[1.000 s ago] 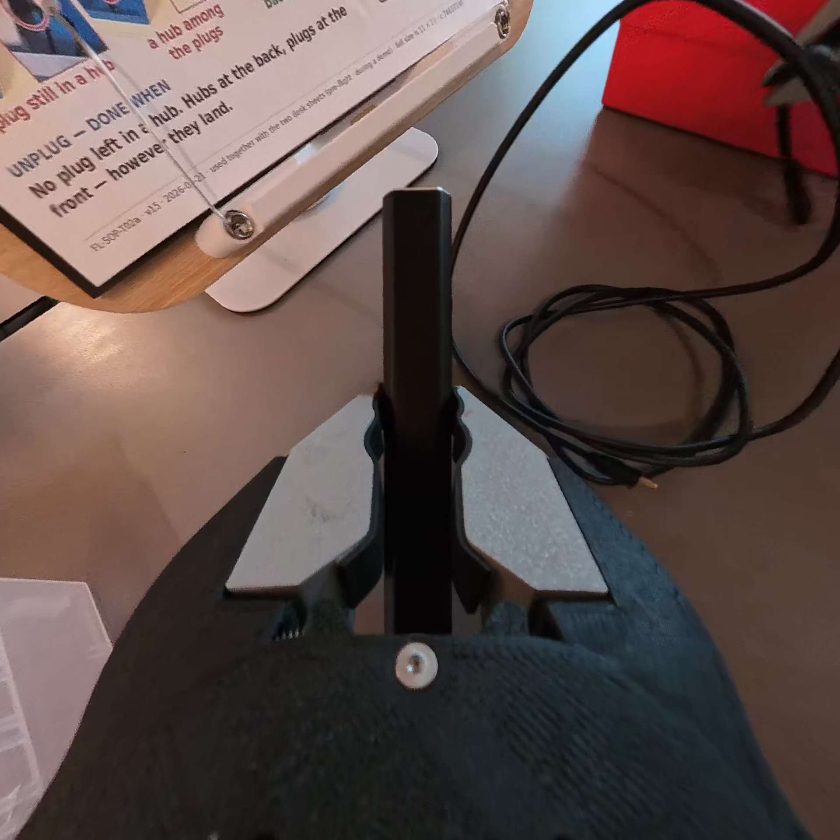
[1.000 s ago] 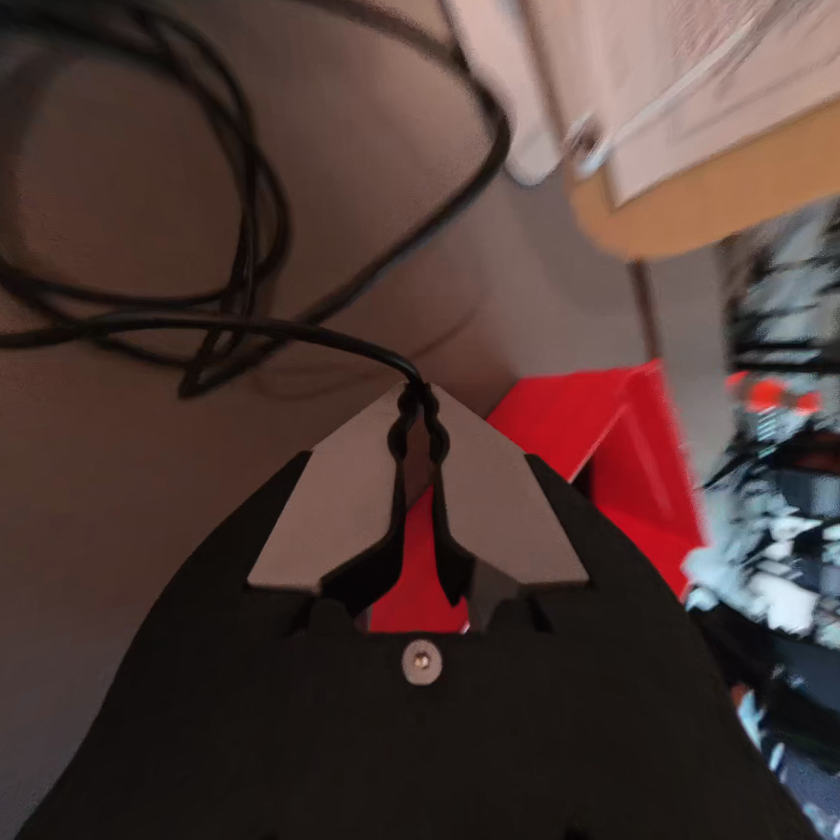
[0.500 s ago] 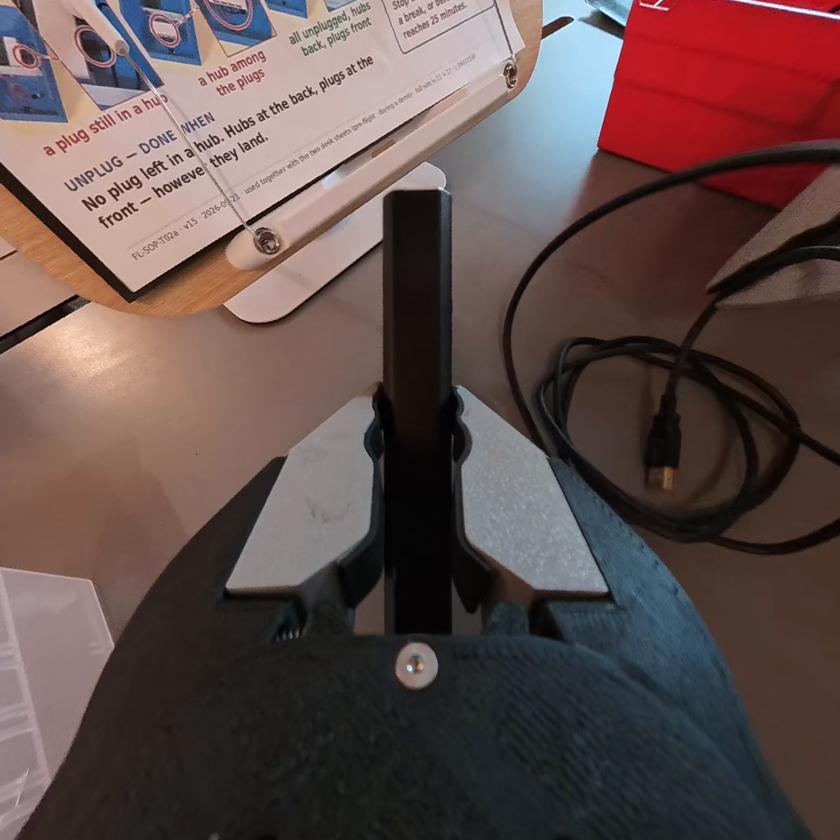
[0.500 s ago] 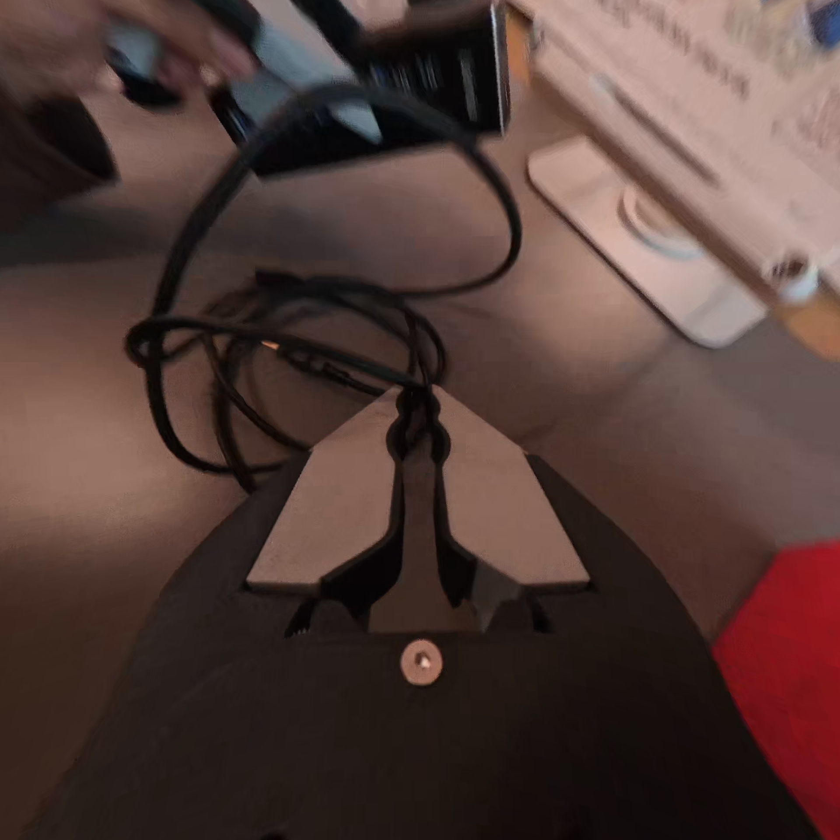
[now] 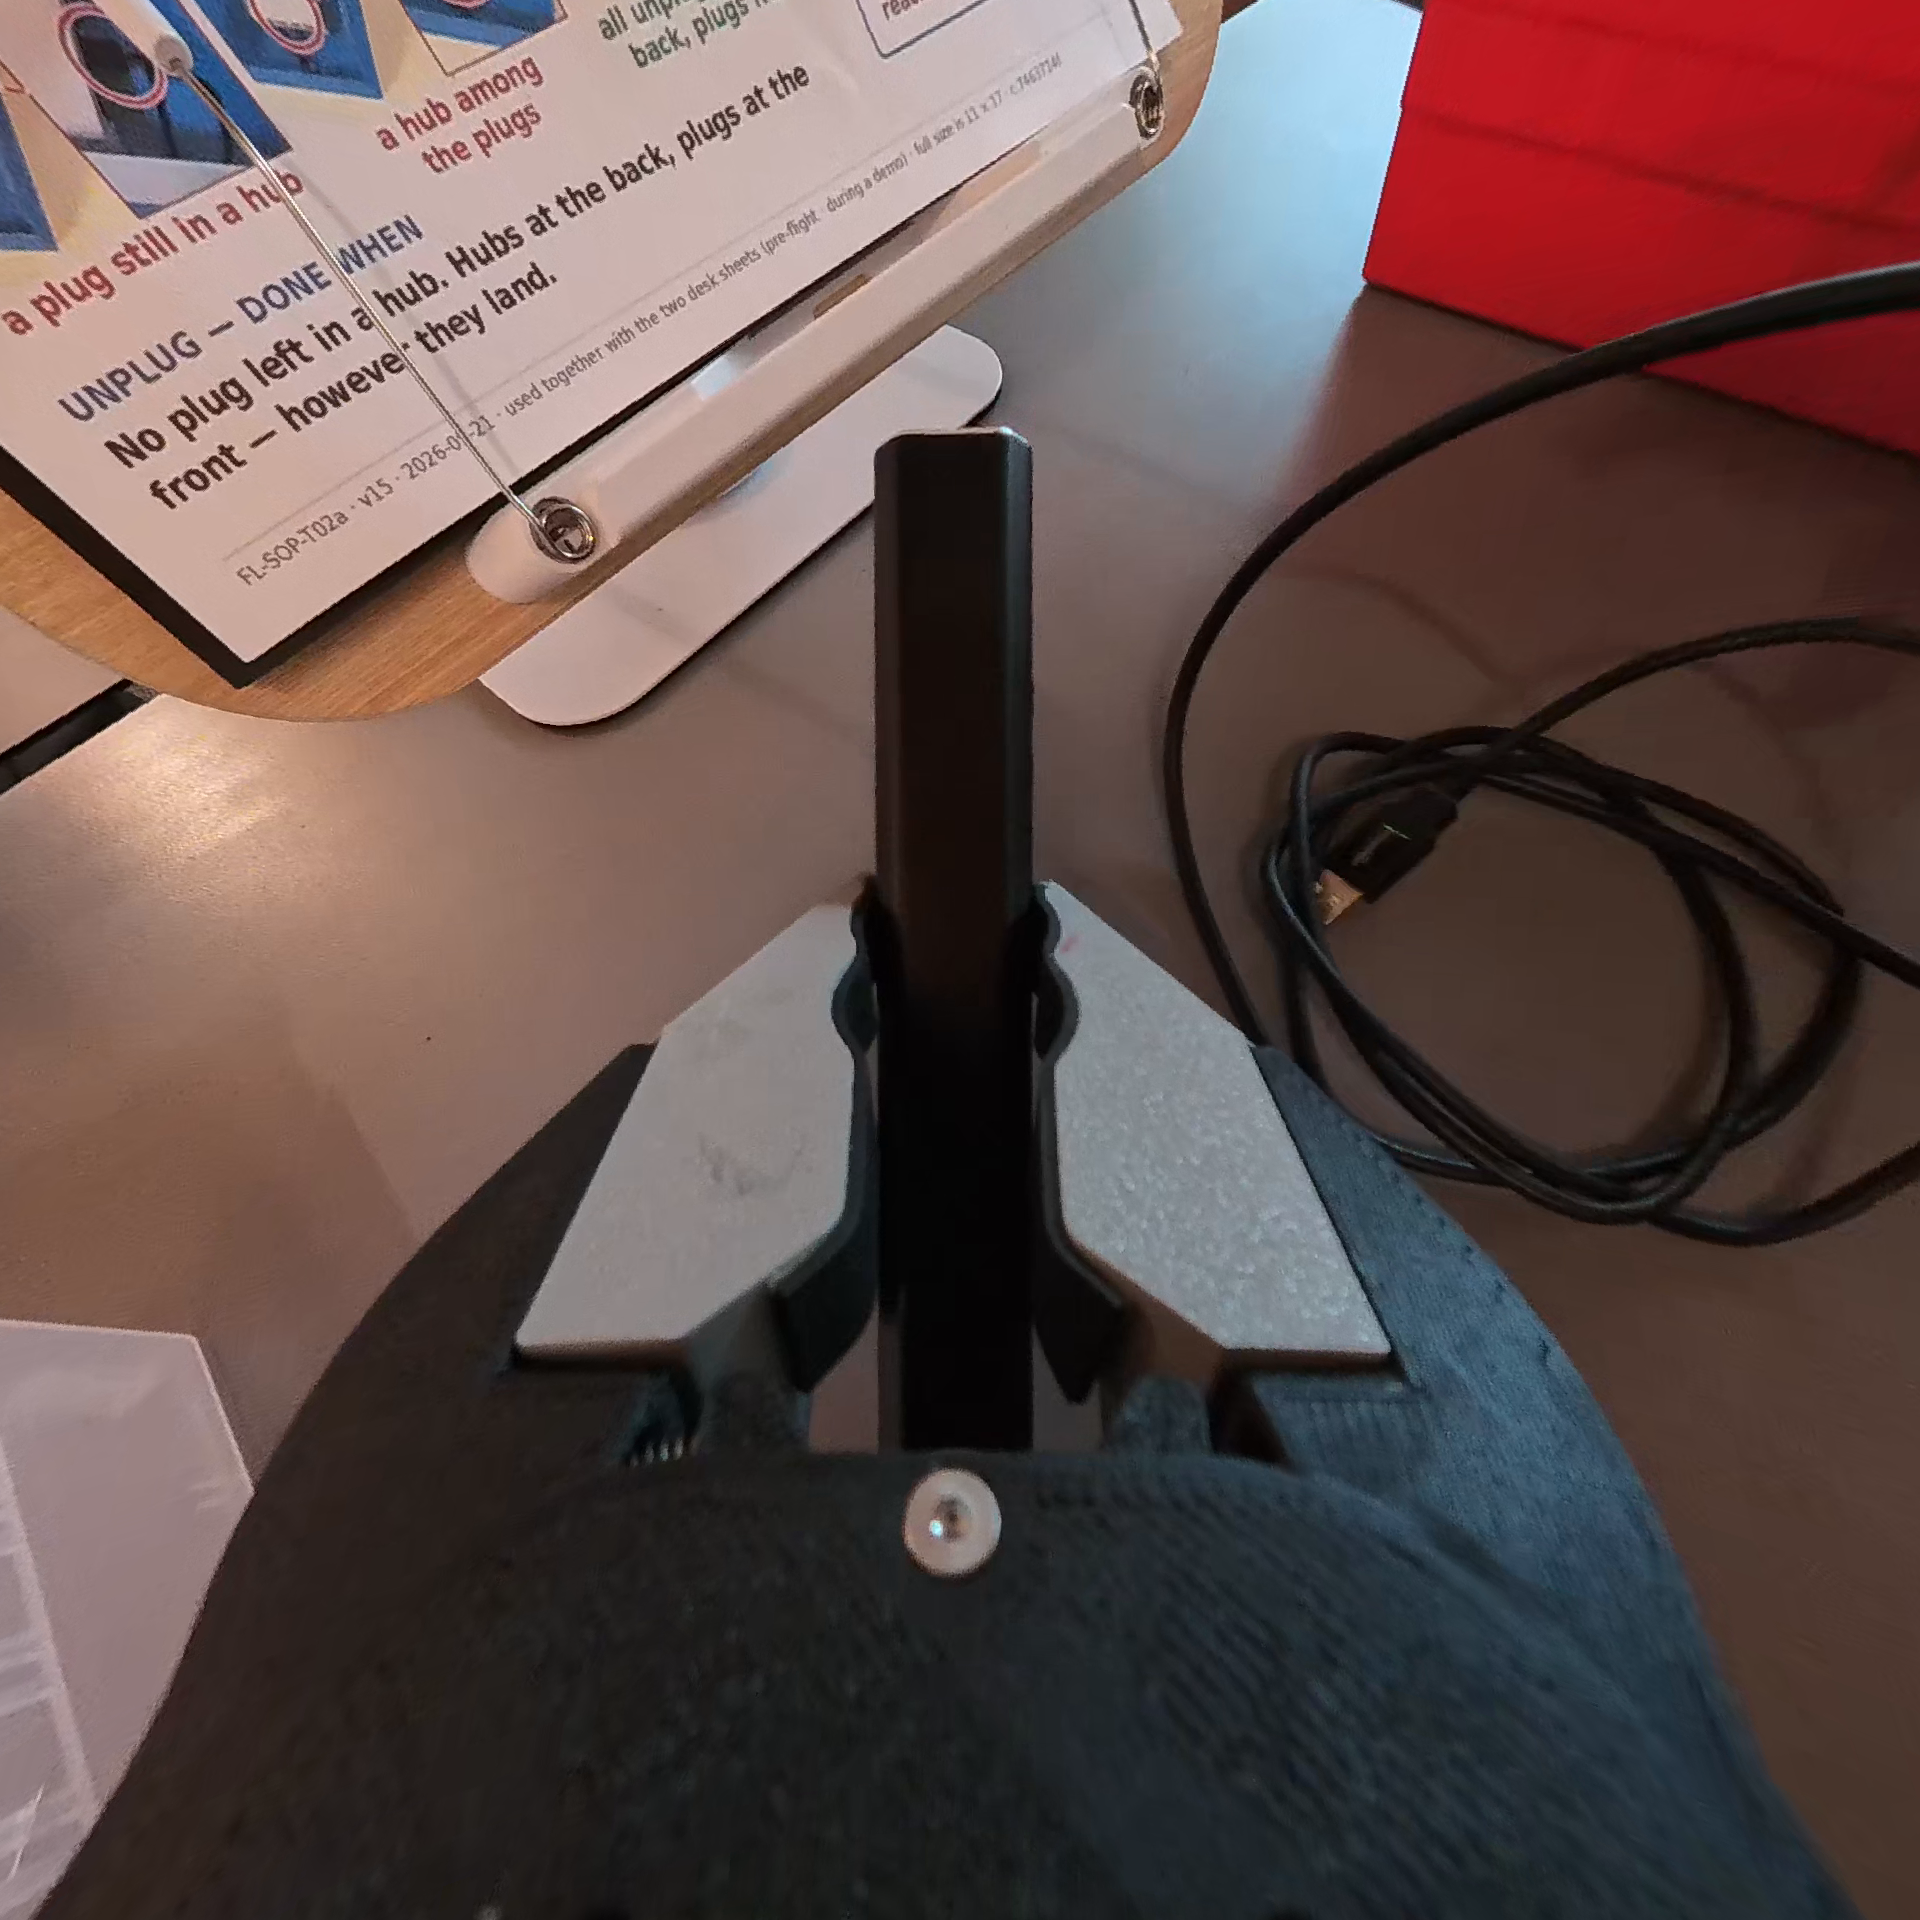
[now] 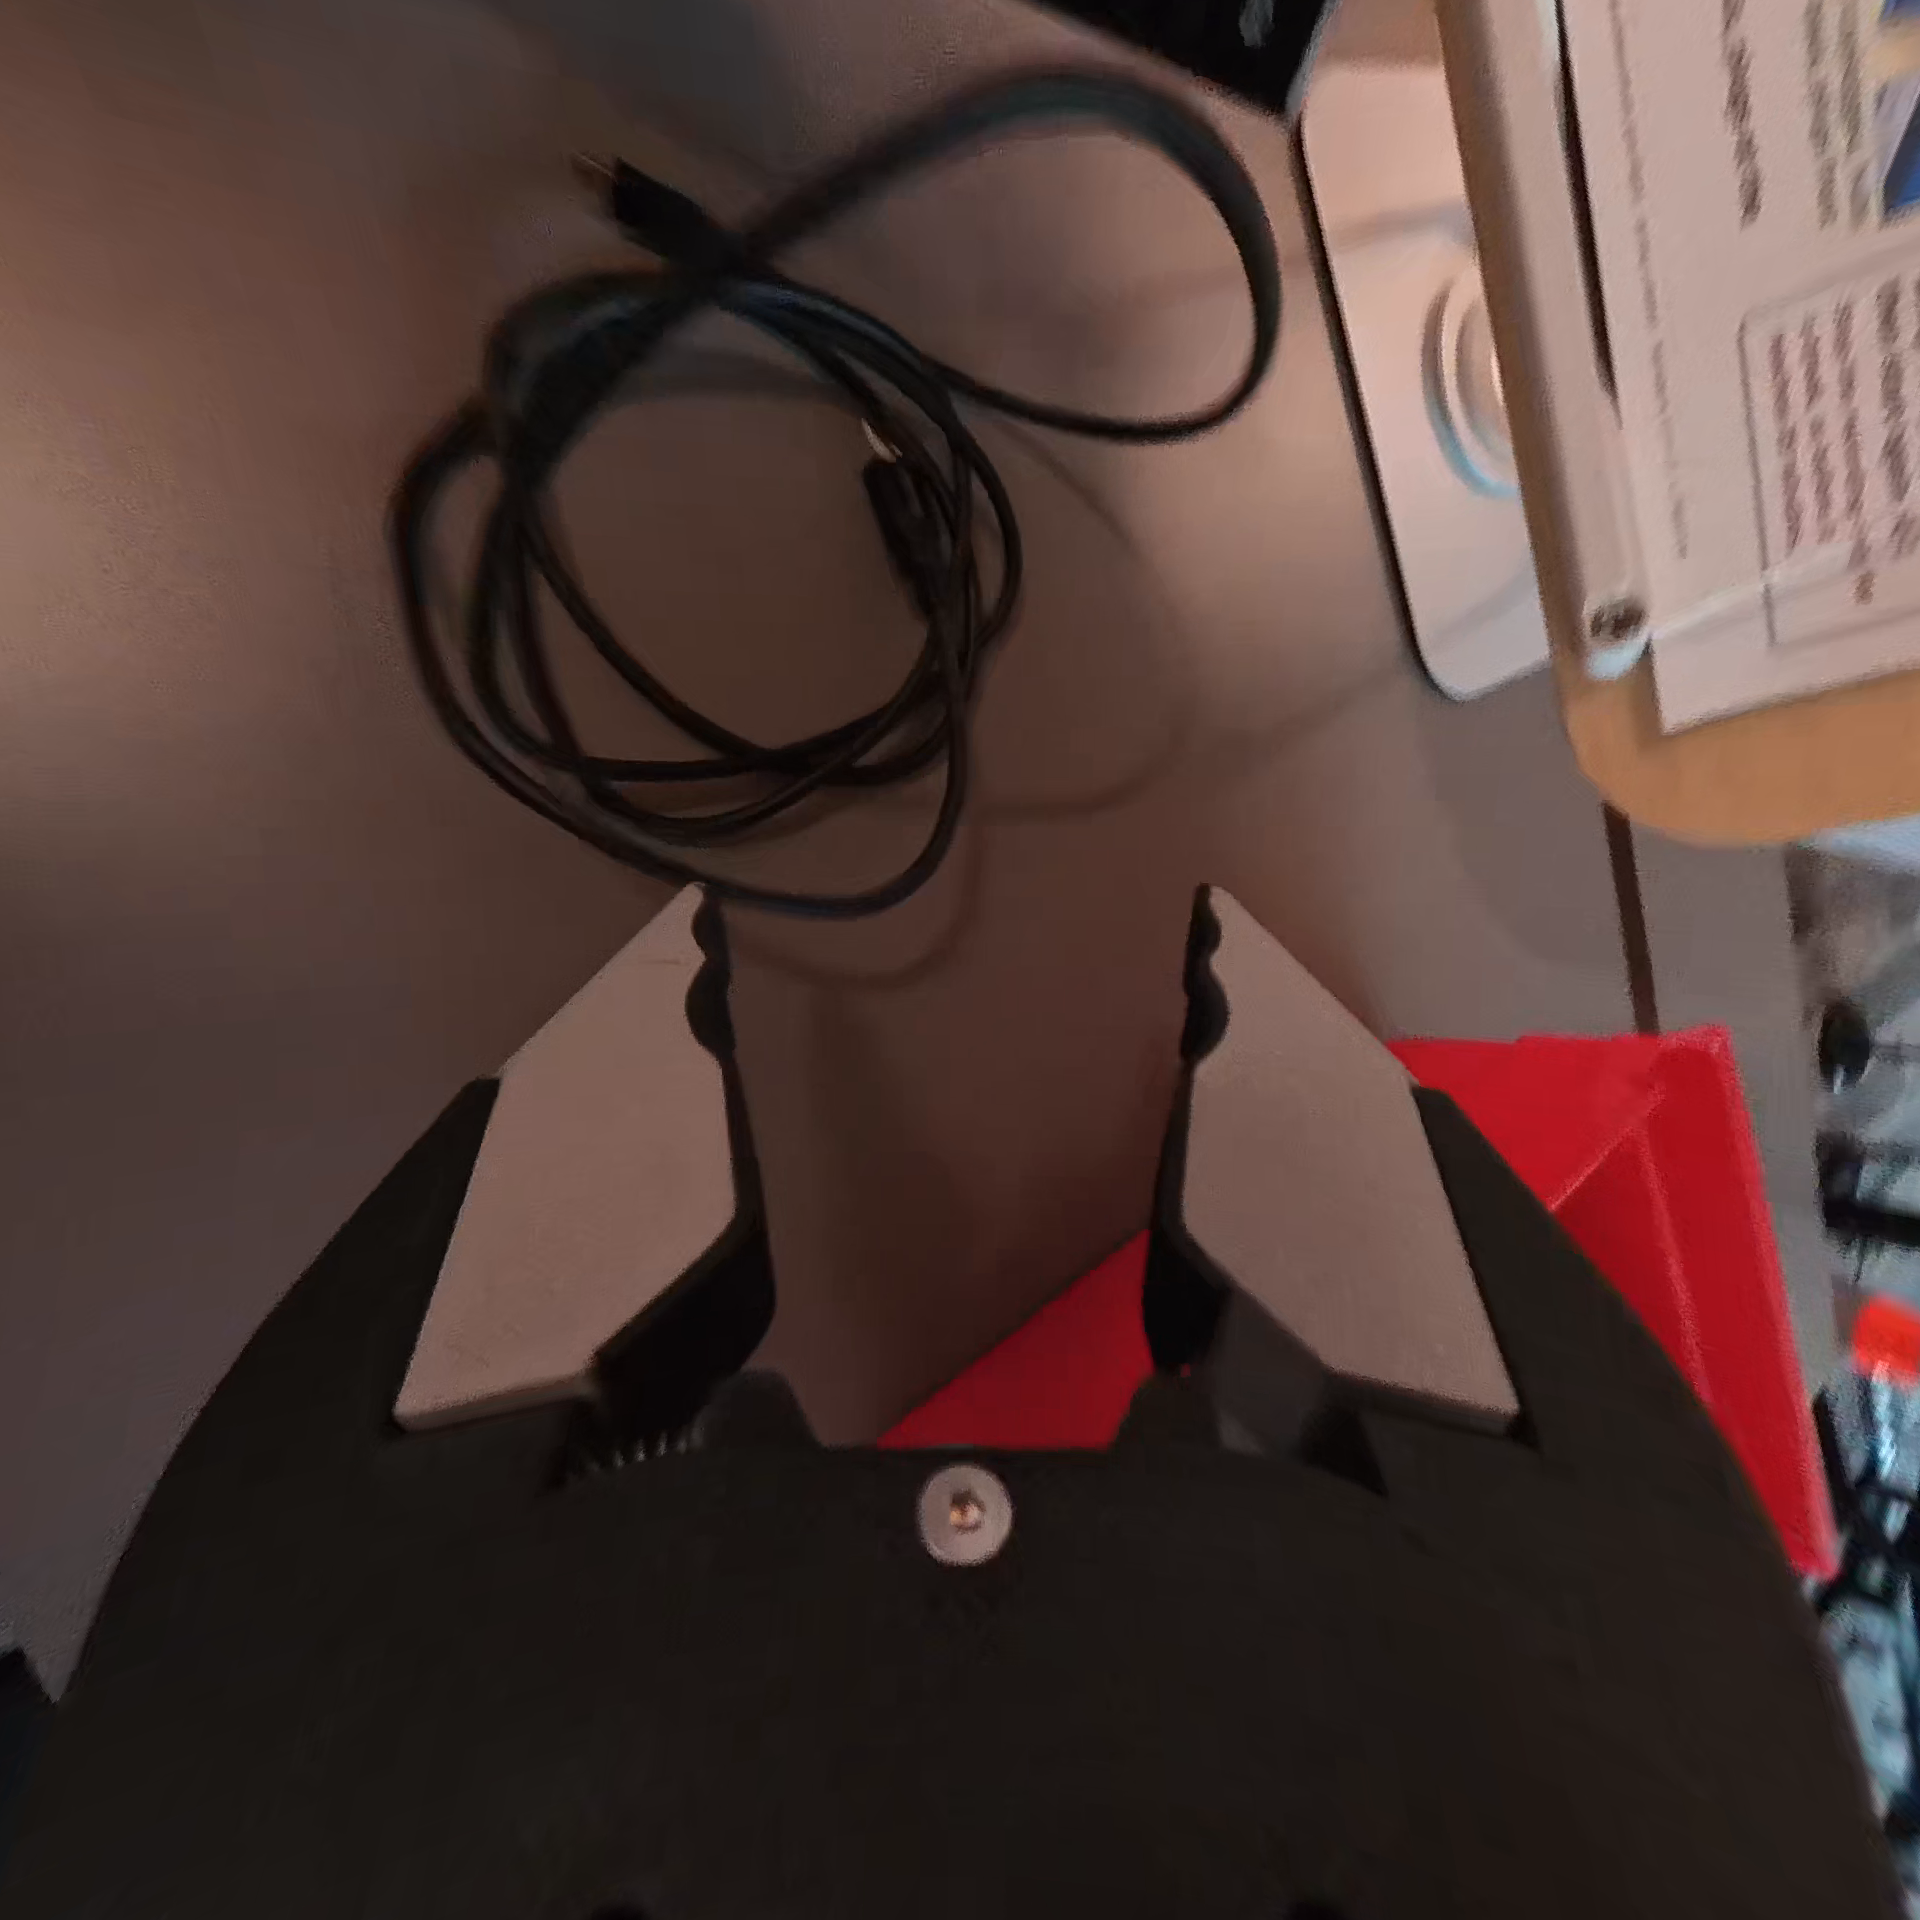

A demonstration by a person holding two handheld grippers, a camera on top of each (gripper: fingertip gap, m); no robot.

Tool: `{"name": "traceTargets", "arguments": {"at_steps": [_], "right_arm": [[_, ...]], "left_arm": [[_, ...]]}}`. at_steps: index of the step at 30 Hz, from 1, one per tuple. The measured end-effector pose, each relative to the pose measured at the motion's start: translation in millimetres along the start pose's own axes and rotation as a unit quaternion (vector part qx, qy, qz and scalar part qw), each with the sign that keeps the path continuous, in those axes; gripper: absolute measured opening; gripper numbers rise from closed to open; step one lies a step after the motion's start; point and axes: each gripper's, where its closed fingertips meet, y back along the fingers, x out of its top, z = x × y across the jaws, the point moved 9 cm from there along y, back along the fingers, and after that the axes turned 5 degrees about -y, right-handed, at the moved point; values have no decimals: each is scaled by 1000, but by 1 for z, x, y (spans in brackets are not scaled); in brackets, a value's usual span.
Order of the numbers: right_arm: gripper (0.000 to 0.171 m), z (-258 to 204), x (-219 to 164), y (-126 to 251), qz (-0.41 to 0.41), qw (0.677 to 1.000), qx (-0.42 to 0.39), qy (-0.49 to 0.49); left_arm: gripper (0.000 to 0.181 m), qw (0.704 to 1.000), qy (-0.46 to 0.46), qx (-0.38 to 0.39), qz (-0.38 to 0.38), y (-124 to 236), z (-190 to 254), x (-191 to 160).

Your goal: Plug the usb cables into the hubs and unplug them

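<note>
My left gripper [image 5: 954, 914] is shut on a slim black USB hub [image 5: 951, 665], which sticks out forward between the fingers above the table. A coiled black USB cable [image 5: 1558, 1039] lies on the brown table to its right, with a USB plug [image 5: 1371, 862] resting inside the coil. My right gripper [image 6: 951, 914] is open and empty, just above the near edge of the same cable coil [image 6: 727, 582]. A plug [image 6: 894, 488] lies inside the coil and another cable end [image 6: 644, 208] lies at its far side.
An instruction sheet on a wooden board with a white stand [image 5: 748, 582] stands at the back left; it also shows in the right wrist view [image 6: 1621, 520]. A red box [image 5: 1662, 187] sits at the back right, near the right gripper [image 6: 1558, 1195]. A clear plastic box [image 5: 94, 1507] is at the lower left. The left tips stand about 11 cm off the plug [image 6: 894, 488].
My right gripper has opened and let go of the cable, which now lies coiled on the table. The left gripper still holds the hub and has shifted slightly.
</note>
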Motion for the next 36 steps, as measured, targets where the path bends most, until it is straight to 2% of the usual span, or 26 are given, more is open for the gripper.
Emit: {"name": "traceTargets", "arguments": {"at_steps": [1,4,8,10,14,18,21,23,25,27,29,31,36], "right_arm": [[84,-2,2,7,21,999,8,31],[76,-4,20,30,63,991,5,118],[84,-5,67,50,101,973,55,198],[84,-9,88,44,79,963,80,246],[88,2,99,8,-46,950,99,292],[45,10,55,-15,-202,924,232,228],[12,0,21,-29,-215,919,274,186],[17,-13,7,-41,-202,923,265,191],[34,-28,3,-50,-184,928,260,192],[44,-39,5,-56,-155,937,242,200],[47,-44,12,-60,-123,945,218,209],[59,-44,17,-63,-99,952,190,218],[77,-40,28,-72,-91,954,185,219]], "left_arm": [[25,1000,0,0,0,0,0,0],[25,1000,-1,-1,-3,-2,0,0],[25,1000,-5,-3,-11,-4,2,-1],[25,1000,-6,-4,-14,-5,2,-2],[25,1000,-3,-3,-18,-6,1,-4],[25,1000,2,-1,-11,-2,-2,-3],[25,1000,2,-3,-1,0,-1,0],[25,1000,-4,-7,0,-1,2,2],[25,1000,-13,-10,-6,-3,6,3],[25,1000,-19,-12,-14,-6,8,2],[25,999,-21,-13,-20,-8,9,1],[25,999,-22,-14,-22,-9,10,0],[25,999,-21,-14,-24,-10,10,-1]]}}
